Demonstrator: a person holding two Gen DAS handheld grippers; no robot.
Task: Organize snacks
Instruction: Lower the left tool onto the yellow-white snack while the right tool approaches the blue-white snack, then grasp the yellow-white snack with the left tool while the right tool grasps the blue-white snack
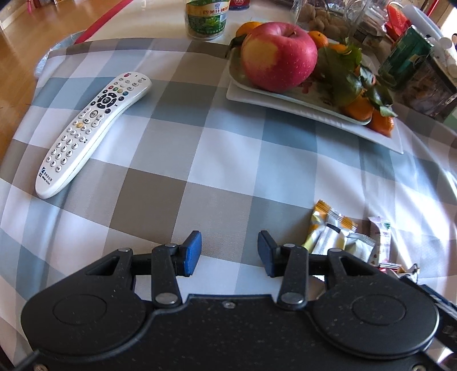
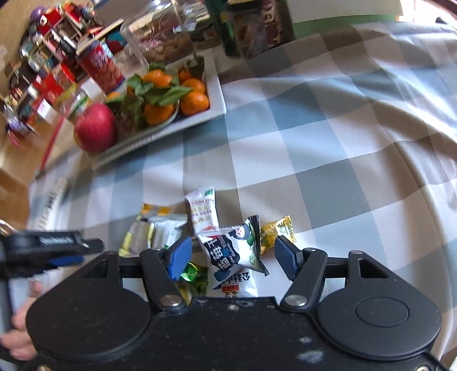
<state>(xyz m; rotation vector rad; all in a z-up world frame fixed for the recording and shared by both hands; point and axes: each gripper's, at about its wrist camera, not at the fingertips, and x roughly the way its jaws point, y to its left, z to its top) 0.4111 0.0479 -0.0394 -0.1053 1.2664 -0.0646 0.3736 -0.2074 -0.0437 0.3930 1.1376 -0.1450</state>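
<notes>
Both claws are spread and hold nothing. Right claw hangs low over the snack pile, its blue pads on either side of a white-and-navy packet without touching it. Left claw sits above bare cloth, with the pile just off to its right side.

Checked cloth in grey, blue and white covers the table and carries everything else. On it, far from the claws, stands a white tray with a second white dish stacked on top. That dish holds a red apple at one end and leafy oranges at the other. A white remote lies on the cloth to the left of the tray, well apart from the snacks. Behind the tray stand a green-labelled bottle, a red can, glass jars and dark green tins, all blurred in the right view.

Snacks lie loose on the cloth in one small heap near the table's front edge. From the left view, yellow-and-white packets lie side by side, with a pink-edged white one just beside them. From the right view, a white sachet with red print overlaps the navy packet, a small yellow candy lies near the right pad, and a green wrapper peeks out beneath the left pad.
</notes>
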